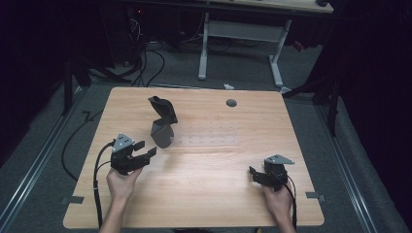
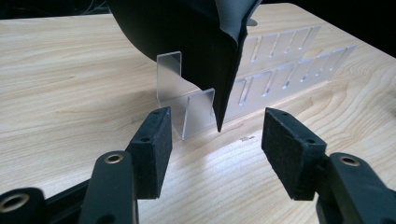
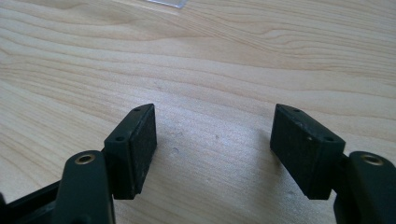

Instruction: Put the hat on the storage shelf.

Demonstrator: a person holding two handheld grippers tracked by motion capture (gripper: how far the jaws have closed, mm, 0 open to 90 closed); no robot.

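Tabletop (image 1: 209,194) lies bare between left tool (image 1: 145,149), spread beside the dark sleeve (image 1: 163,124), and spread right tool (image 1: 252,174).

A lab or test room is suggested. A bare wooden table (image 1: 204,194) is set on grey carpet (image 1: 43,141), with dark curtains at both sides. Cables (image 1: 145,63) are strewn on the far floor, beside a white-legged desk (image 1: 277,48).

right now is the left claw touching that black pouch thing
Apart. In the left gripper view the left claw stands open, with bare table between its pads and the black pouch on the clear rack.
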